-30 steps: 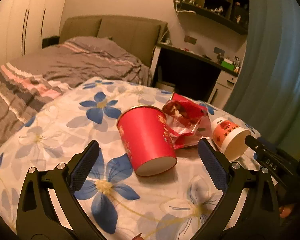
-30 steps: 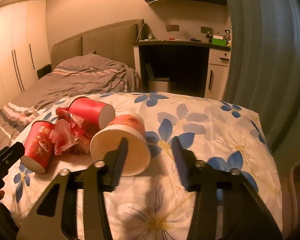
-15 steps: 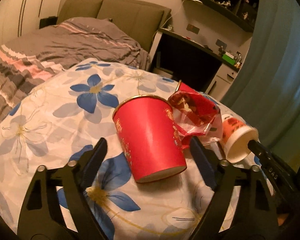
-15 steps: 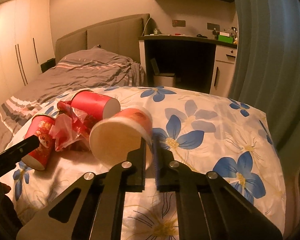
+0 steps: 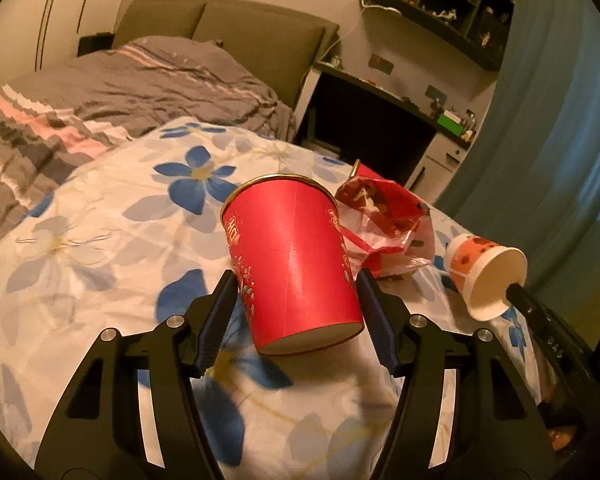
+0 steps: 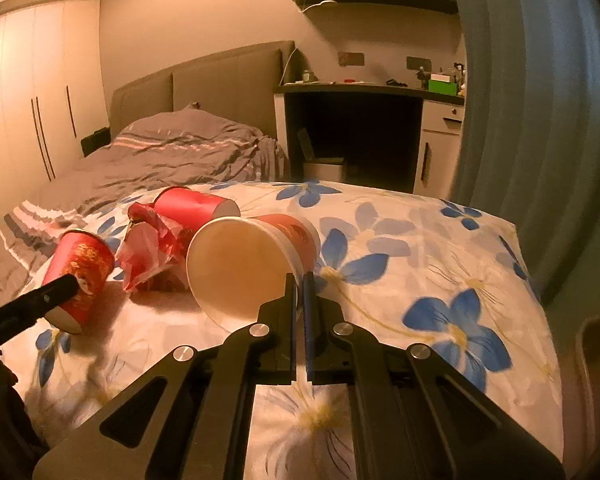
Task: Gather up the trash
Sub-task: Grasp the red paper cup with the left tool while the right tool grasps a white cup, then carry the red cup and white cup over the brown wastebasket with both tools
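Note:
A red paper cup (image 5: 296, 264) stands upside down on the floral cloth; my left gripper (image 5: 298, 320) has closed on its sides. It also shows in the right wrist view (image 6: 80, 276). My right gripper (image 6: 299, 300) is shut on the rim of an orange-patterned white cup (image 6: 252, 264), held tilted with its mouth toward the camera; it also shows in the left wrist view (image 5: 486, 276). A crumpled red plastic bag (image 5: 388, 224) lies between the cups. A second red cup (image 6: 196, 208) lies on its side behind the bag.
The floral cloth (image 6: 420, 260) covers a raised surface with edges at right and front. A bed (image 5: 120, 88) lies behind at left. A dark desk (image 6: 360, 128) with a small bin (image 6: 324, 168) under it stands behind. A blue curtain (image 6: 540, 120) hangs at right.
My left gripper moved forward and closed around the upside-down red cup. My right gripper closed on the orange cup's rim and lifted it slightly.

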A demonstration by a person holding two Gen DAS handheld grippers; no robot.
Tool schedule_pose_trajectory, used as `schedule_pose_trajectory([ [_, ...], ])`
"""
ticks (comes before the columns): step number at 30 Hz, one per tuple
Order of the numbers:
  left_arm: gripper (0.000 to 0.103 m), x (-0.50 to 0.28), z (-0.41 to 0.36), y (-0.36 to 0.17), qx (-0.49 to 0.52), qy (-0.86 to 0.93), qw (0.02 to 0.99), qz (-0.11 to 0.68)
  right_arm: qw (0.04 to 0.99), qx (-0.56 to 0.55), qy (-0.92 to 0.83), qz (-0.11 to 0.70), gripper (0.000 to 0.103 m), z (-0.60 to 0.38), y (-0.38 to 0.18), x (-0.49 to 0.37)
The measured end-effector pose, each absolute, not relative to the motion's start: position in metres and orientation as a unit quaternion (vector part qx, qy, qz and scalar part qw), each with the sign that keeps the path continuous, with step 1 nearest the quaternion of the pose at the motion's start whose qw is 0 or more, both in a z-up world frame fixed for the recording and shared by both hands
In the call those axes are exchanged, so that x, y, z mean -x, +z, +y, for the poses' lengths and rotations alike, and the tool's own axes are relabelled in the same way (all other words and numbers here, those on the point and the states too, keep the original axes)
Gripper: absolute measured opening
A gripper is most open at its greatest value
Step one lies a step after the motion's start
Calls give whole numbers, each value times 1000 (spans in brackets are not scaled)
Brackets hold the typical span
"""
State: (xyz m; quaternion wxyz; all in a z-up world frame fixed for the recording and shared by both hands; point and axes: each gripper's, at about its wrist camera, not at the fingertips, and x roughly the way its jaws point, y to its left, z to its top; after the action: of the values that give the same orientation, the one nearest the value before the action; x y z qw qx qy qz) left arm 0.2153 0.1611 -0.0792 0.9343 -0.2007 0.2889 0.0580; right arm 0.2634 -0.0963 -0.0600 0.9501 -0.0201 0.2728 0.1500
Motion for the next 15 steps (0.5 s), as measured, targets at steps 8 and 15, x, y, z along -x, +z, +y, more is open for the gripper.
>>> schedule_pose_trajectory([
  [8,60,-182,142,-59,182,51,949,252,957,-11,135,255,4,-131,-50,-221],
  [15,60,-153,119,-42,169,31,959,224,965,-36,121,231,4,-167,-37,-177],
])
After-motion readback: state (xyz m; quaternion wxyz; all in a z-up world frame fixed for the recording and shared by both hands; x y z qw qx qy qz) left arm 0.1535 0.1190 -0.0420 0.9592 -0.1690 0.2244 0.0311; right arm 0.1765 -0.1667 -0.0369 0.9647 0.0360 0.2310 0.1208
